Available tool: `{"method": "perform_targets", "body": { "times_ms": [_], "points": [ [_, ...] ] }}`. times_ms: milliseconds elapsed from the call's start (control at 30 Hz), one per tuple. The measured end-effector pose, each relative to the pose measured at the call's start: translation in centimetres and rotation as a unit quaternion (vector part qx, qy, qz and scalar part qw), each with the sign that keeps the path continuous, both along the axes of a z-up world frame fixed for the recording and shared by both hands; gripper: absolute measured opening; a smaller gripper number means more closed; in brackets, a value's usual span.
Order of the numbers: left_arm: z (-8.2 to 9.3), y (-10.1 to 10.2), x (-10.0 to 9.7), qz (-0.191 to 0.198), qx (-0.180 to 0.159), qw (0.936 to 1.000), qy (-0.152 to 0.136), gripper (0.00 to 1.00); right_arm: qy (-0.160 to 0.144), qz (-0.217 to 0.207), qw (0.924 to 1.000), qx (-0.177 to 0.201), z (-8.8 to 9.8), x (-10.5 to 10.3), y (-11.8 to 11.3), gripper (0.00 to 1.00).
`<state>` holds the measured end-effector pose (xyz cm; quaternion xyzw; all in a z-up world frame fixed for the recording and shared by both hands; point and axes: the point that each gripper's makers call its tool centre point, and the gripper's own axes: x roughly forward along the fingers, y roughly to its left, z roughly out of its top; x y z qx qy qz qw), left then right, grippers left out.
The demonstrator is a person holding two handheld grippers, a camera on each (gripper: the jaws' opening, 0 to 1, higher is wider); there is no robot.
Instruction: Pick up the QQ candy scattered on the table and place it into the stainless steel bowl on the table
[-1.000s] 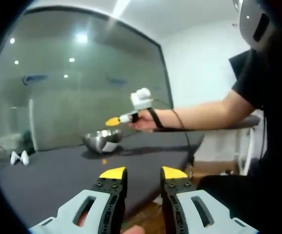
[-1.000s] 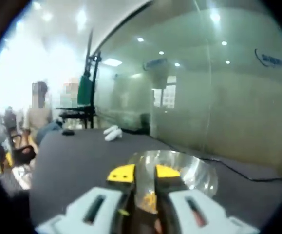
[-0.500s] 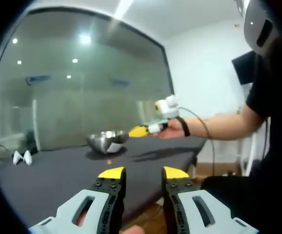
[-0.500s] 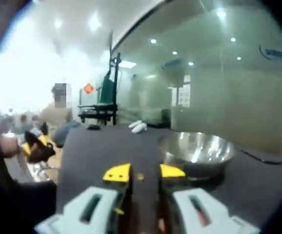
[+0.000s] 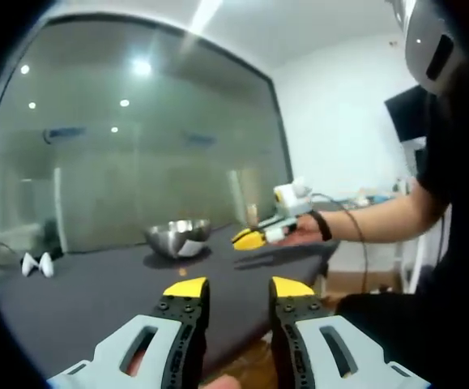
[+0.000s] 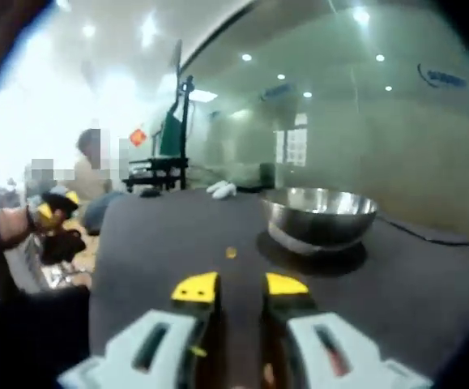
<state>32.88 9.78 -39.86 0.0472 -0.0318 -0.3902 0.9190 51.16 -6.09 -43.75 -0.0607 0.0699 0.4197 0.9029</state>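
Jaws of the left gripper (image 5: 236,290) rise from 6 o'clock in the left gripper view, parted with a clear gap between the yellow tips and nothing held. Beyond them the dark table (image 5: 96,296) stretches away toward a glass wall. At about 11 o'clock from the tips sits the stainless steel bowl (image 5: 177,237), upright on the tabletop, and just in front of it lies one small orange QQ candy (image 5: 184,262), apart from the bowl. At 9 o'clock near the table's far edge rest two small white objects (image 5: 36,263). At 1 o'clock the right gripper (image 5: 250,238) reaches in over the table, held by a person's hand (image 5: 307,231); whether its yellow tips are parted I cannot tell from here.

Right gripper view: its own jaws (image 6: 240,286) come up from 6 o'clock, standing apart with bare table (image 6: 428,300) showing between them, nothing gripped. The bowl (image 6: 319,217) stands at 1 o'clock, upright and shiny. The candy (image 6: 231,253) lies at 12 o'clock, just ahead of the tips and to the left of the bowl, touching neither. White objects (image 6: 221,190) sit far back at 12 o'clock. At 9 o'clock the left gripper (image 6: 52,215) shows beside the table's edge.
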Motion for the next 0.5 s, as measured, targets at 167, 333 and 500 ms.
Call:
{"method": "perform_targets", "body": {
  "times_ms": [167, 333, 500],
  "points": [
    [-0.2, 0.1, 0.0, 0.001, 0.000, 1.0000, 0.003, 0.31, 0.007, 0.007, 0.9999, -0.011, -0.9, 0.3, 1.5, 0.21],
    [-0.2, 0.1, -0.1, 0.001, 0.001, 1.0000, 0.003, 0.31, 0.014, 0.022, 0.9994, -0.022, -1.6, 0.9, 3.4, 0.21],
    [0.0, 0.4, -0.1, 0.003, 0.000, 1.0000, 0.003, 0.31, 0.034, 0.038, 0.9984, -0.026, -2.5, 1.5, 5.4, 0.22]
  ]
}}
